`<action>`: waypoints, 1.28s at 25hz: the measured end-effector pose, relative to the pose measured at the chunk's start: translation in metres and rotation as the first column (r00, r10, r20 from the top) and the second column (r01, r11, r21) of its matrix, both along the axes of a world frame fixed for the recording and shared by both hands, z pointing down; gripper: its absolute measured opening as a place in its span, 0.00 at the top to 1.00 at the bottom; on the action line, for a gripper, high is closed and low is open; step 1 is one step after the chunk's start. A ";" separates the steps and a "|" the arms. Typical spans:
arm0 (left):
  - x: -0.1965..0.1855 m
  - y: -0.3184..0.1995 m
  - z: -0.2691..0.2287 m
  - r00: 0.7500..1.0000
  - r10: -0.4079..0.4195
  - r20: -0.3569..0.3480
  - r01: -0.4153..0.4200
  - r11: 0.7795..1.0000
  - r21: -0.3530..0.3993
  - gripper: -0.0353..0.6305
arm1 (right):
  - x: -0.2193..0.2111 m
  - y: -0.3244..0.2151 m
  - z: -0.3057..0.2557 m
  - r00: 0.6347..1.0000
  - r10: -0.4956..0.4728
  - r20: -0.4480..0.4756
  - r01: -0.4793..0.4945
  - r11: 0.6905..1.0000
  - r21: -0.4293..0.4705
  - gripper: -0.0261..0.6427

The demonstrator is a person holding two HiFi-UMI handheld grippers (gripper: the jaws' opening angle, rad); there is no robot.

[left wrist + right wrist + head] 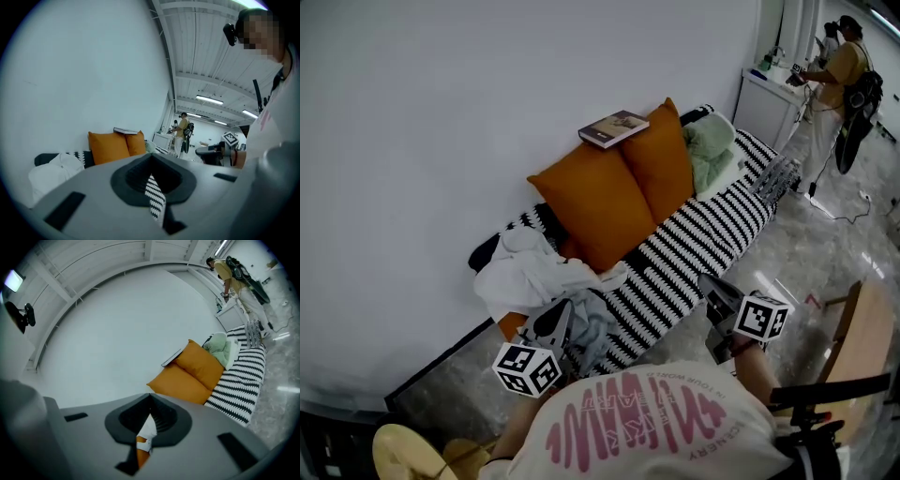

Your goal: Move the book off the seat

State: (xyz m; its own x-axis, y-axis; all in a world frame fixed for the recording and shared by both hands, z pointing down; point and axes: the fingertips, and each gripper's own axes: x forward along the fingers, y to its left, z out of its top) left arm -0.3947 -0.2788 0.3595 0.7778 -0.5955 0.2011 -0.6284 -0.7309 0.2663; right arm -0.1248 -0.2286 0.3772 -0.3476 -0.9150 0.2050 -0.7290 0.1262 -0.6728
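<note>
The book [613, 128] lies flat on top of two orange cushions [619, 192] that lean on the wall at the back of the black-and-white striped seat [703, 234]. It also shows in the left gripper view as the book [124, 131] and in the right gripper view as the book [172, 358]. My left gripper [561, 314] hovers by the seat's near end over crumpled clothes, jaws together and empty [151, 157]. My right gripper [712, 284] hangs off the seat's front edge, shut with nothing held [150, 396]. Both are well short of the book.
White clothes [525, 267] and a grey garment [591, 323] are heaped on the seat's near end; a green pillow [711, 150] lies at the far end. A person [842, 70] stands by a white cabinet [769, 101]. A wooden piece [862, 342] stands at the right.
</note>
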 end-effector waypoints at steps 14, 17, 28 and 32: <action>0.001 -0.002 0.012 1.000 -0.010 -0.002 0.010 1.000 -0.015 0.94 | 0.009 0.004 0.016 0.999 0.008 0.031 -0.005 0.997 -0.077 0.94; 0.005 -0.004 0.016 1.000 -0.011 0.001 0.011 1.000 -0.027 0.94 | 0.007 0.000 0.021 0.999 -0.011 0.033 0.014 0.996 -0.087 0.94; 0.011 -0.027 0.011 0.995 -0.095 0.008 0.095 0.995 -0.017 0.93 | 0.006 -0.055 0.017 0.992 -0.115 0.050 0.119 0.990 -0.079 0.94; 0.010 -0.042 0.005 0.989 -0.148 0.001 0.148 0.989 -0.017 0.94 | 0.011 -0.077 0.017 0.988 -0.145 0.058 0.150 0.985 -0.084 0.94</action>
State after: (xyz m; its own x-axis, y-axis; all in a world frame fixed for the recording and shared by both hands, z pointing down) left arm -0.3845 -0.3206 0.3644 0.6816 -0.7003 0.2120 -0.7291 -0.6256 0.2777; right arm -0.1142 -0.3058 0.3938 -0.4895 -0.8323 0.2603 -0.6709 0.1687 -0.7221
